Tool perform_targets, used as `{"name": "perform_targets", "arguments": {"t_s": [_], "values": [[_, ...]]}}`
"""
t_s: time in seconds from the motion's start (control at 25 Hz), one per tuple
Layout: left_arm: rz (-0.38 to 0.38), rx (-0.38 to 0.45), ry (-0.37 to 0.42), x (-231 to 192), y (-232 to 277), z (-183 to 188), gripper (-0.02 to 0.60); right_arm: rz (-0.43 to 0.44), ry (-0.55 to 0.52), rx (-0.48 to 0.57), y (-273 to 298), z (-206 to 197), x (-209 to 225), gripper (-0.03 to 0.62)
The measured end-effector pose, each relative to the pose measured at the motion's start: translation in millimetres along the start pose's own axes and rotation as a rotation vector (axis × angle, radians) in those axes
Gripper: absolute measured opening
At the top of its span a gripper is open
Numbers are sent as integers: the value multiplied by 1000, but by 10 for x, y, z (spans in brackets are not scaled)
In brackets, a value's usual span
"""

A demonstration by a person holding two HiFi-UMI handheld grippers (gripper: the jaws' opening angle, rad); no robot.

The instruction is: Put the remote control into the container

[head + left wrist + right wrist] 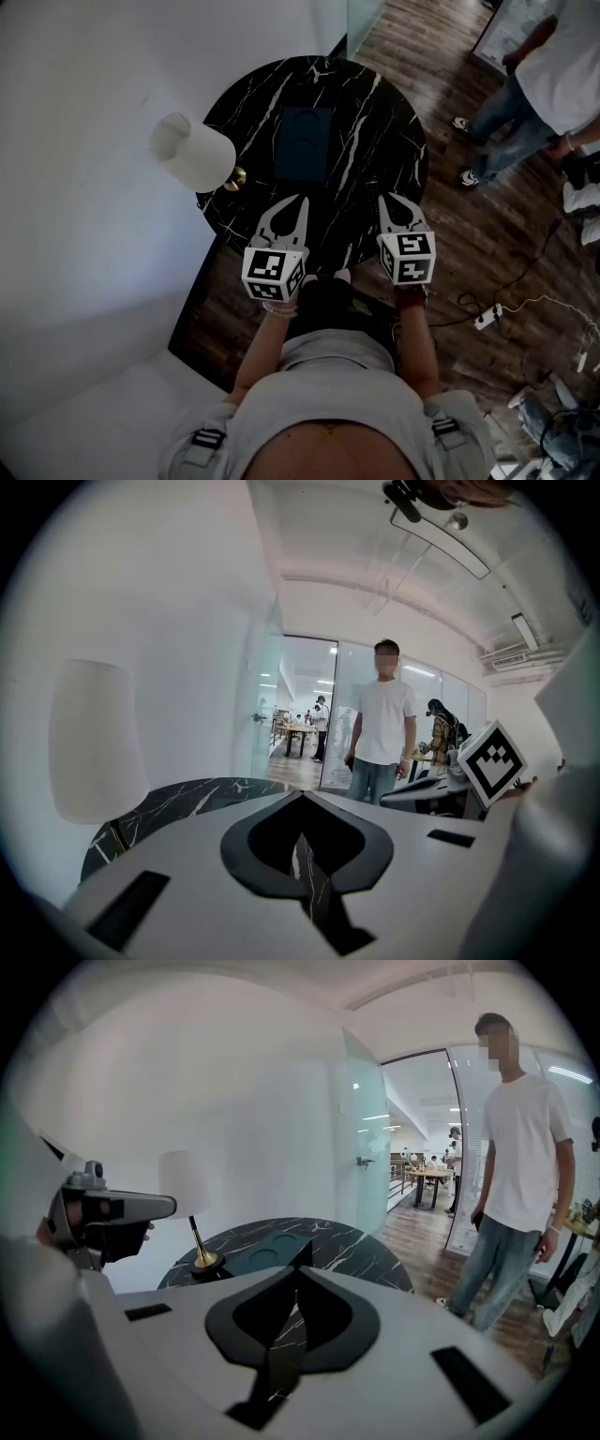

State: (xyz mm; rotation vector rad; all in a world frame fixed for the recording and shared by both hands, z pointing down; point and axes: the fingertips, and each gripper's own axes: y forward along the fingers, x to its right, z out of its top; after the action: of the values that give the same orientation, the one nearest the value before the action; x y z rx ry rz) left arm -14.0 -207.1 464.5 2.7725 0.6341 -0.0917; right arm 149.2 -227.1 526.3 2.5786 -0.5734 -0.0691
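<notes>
Left gripper (302, 200) and right gripper (383, 199) both pinched shut, empty, over table (380, 117) near edge. Container (305, 141) beyond them, lamp (192, 150) at its left, bystander (553, 66) far right.

A white wall (75, 187) flanks the round black marble desk (375, 122). There's a dark wood floor (469, 244), a white-shaded lamp (192, 150) and a glass partition (370, 1138) beyond.
</notes>
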Motion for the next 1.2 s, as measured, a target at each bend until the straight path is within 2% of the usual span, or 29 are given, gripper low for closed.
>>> {"name": "perform_targets", "arguments": {"t_s": [0.6, 0.72, 1.0, 1.2], "values": [[-22, -73, -3, -222, 261, -87, 8, 13, -9, -172, 580, -529, 165, 19], [-25, -89, -12, -264, 312, -143, 8, 25, 3, -220, 721, -697, 200, 96], [-28, -122, -26, -392, 386, -257, 8, 27, -5, -307, 993, -1046, 210, 127], [-26, -139, -37, -451, 425, -322, 8, -7, -20, -361, 1159, -1284, 276, 159]]}}
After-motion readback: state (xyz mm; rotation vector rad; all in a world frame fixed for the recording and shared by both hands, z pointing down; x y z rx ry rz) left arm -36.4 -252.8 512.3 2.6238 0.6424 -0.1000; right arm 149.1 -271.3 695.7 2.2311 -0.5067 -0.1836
